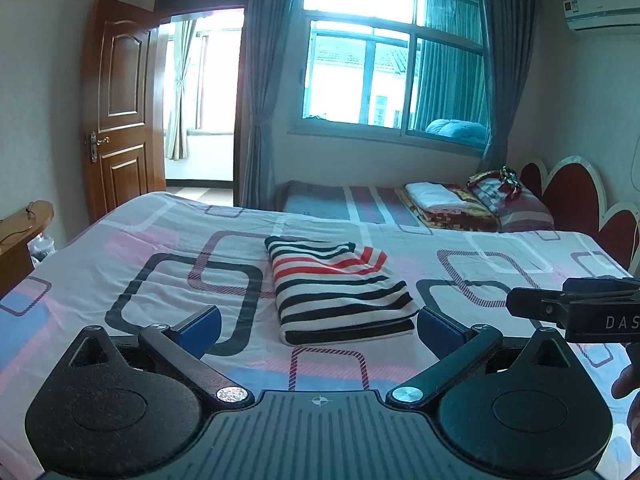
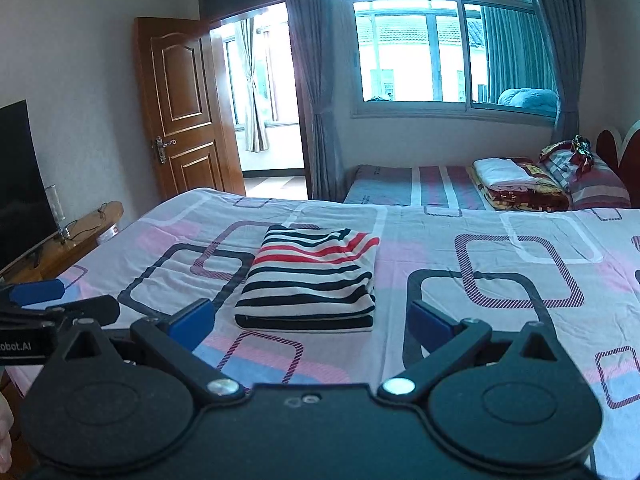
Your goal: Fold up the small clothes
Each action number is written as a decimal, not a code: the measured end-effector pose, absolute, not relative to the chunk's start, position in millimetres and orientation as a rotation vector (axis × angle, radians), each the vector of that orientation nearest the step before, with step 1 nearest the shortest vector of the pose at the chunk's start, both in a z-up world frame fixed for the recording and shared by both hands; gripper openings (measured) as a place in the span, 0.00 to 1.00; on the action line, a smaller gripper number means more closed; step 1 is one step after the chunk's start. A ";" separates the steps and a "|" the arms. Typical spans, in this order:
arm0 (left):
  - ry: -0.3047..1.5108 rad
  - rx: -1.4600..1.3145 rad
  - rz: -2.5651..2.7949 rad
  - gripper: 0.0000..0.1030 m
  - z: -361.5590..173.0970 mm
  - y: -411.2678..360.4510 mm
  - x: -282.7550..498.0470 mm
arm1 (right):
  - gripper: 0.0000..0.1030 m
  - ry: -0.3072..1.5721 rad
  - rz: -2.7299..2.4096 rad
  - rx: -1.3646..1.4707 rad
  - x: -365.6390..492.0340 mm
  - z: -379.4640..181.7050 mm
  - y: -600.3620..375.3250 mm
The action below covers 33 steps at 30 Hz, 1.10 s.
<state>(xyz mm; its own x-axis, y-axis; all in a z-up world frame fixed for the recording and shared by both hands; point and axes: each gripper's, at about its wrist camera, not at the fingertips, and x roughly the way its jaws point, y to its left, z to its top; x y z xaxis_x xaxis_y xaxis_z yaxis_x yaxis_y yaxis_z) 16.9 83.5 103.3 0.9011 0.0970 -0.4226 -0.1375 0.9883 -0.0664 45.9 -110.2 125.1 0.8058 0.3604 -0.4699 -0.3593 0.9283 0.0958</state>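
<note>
A striped garment (image 1: 340, 288) in black, white and red lies folded into a neat rectangle on the patterned bed sheet (image 1: 140, 248). My left gripper (image 1: 320, 326) hovers open just in front of its near edge, holding nothing. In the right wrist view the same folded garment (image 2: 310, 278) lies ahead, slightly left of centre. My right gripper (image 2: 312, 320) is open and empty, a little back from the garment's folded edge. Each gripper's body shows at the edge of the other's view.
A second bed (image 1: 380, 204) with folded blankets and pillows stands against the window wall. A wooden door (image 1: 116, 104) hangs open at the left. A TV (image 2: 20, 184) on a wooden stand (image 2: 76, 236) sits beside the bed's left side.
</note>
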 end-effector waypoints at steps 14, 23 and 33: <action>0.423 -0.087 0.109 1.00 102.2 67.8 28.0 | 0.99 0.503 0.380 -0.001 53.3 124.5 -120.6; 0.425 -0.082 0.097 1.00 102.1 62.8 30.8 | 0.99 0.498 0.376 -0.007 55.0 124.3 -123.3; 0.409 -0.069 0.079 1.00 104.9 59.2 28.3 | 0.99 0.487 0.371 -0.019 54.2 125.4 -123.0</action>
